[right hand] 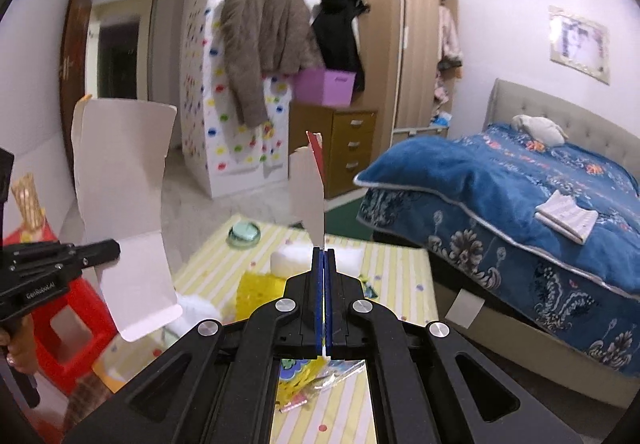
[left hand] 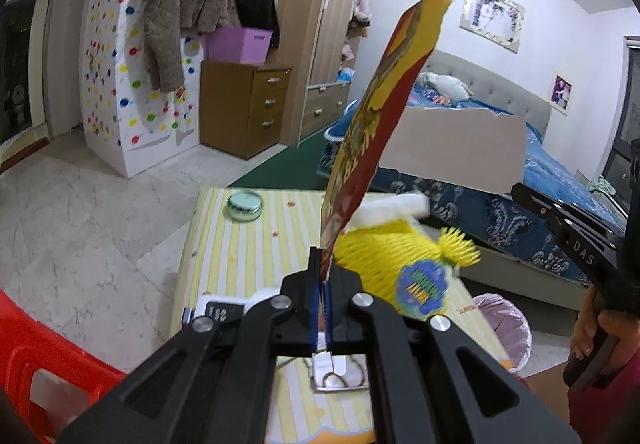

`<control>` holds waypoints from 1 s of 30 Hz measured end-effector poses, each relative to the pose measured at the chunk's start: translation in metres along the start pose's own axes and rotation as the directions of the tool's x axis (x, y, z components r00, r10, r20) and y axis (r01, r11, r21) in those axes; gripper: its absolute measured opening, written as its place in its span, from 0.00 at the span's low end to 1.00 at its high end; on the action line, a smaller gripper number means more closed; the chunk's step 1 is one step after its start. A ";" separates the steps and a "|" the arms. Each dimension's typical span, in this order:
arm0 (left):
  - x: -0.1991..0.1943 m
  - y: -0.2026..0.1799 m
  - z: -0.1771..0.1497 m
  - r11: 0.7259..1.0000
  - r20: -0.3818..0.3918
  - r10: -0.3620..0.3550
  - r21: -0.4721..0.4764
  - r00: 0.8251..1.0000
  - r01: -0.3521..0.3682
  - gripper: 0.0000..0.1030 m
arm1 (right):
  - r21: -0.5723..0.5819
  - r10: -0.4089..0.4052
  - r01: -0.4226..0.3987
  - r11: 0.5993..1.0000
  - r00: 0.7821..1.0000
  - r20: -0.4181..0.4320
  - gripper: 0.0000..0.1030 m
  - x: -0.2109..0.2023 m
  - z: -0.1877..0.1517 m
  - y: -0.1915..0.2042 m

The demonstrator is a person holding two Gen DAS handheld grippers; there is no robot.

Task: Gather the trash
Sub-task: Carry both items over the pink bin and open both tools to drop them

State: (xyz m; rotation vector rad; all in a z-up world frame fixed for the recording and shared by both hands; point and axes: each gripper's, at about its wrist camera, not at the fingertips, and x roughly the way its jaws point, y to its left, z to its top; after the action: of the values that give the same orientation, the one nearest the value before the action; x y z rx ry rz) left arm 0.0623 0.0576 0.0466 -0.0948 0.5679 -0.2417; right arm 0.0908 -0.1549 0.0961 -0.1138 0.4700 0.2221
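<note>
My left gripper [left hand: 322,264] is shut on the bottom edge of a red and yellow flattened carton [left hand: 376,116], which stands upright above the striped table [left hand: 240,244]. In the right wrist view the same carton shows its pale inner side [right hand: 124,184] at the left gripper's [right hand: 116,248] tip. My right gripper [right hand: 324,256] is shut on a torn piece of pale cardboard [right hand: 310,196], seen edge-on; from the left wrist view that piece [left hand: 452,148] hangs off the right gripper [left hand: 518,190]. On the table lie a yellow mesh net [left hand: 384,248] with a round label and a white foam lump [right hand: 288,258].
A green round tin [left hand: 245,206] sits at the table's far corner. A bin with a pink bag [left hand: 502,324] stands on the floor right of the table. A red plastic stool [right hand: 68,324] is at the left, a bed with blue bedding [right hand: 520,212] at the right.
</note>
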 end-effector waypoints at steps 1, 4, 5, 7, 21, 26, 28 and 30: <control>-0.002 -0.004 0.001 1.000 0.005 -0.006 0.007 1.000 0.006 0.00 | 0.006 -0.003 0.003 1.000 1.000 0.009 0.00 -0.005 0.001 -0.002; -0.007 -0.022 0.004 0.998 0.013 -0.048 0.028 0.999 0.048 0.00 | 0.026 -0.014 0.013 1.000 1.000 0.019 0.00 -0.022 0.001 -0.012; -0.007 -0.027 0.003 0.998 0.012 -0.058 0.034 0.998 0.058 0.00 | 0.033 -0.018 0.017 0.999 1.000 0.016 0.00 -0.027 -0.001 -0.015; -0.004 -0.041 0.000 0.995 0.004 -0.085 0.053 0.996 0.085 0.00 | 0.054 -0.030 0.030 0.998 1.000 0.002 0.00 -0.038 -0.011 -0.024; 0.037 -0.144 -0.038 0.945 -0.092 -0.290 0.132 0.953 0.300 0.00 | 0.226 -0.193 0.221 0.949 0.971 -0.139 0.00 -0.093 -0.097 -0.099; 0.065 -0.201 -0.044 0.904 -0.123 -0.371 0.178 0.920 0.389 0.00 | 0.271 -0.282 0.326 0.906 0.941 -0.188 0.00 -0.117 -0.125 -0.137; 0.078 -0.226 -0.049 0.886 -0.140 -0.393 0.205 0.909 0.415 0.00 | 0.277 -0.324 0.377 0.884 0.920 -0.220 0.00 -0.124 -0.139 -0.153; 0.091 -0.247 -0.056 0.869 -0.161 -0.413 0.223 0.896 0.441 0.00 | 0.286 -0.358 0.427 0.858 0.896 -0.262 0.00 -0.128 -0.156 -0.169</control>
State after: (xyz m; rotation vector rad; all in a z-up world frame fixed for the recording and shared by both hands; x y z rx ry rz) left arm 0.0565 -0.2057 -0.0090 0.0446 0.6148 -0.7570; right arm -0.0477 -0.3678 0.0269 0.1063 0.6680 -0.2816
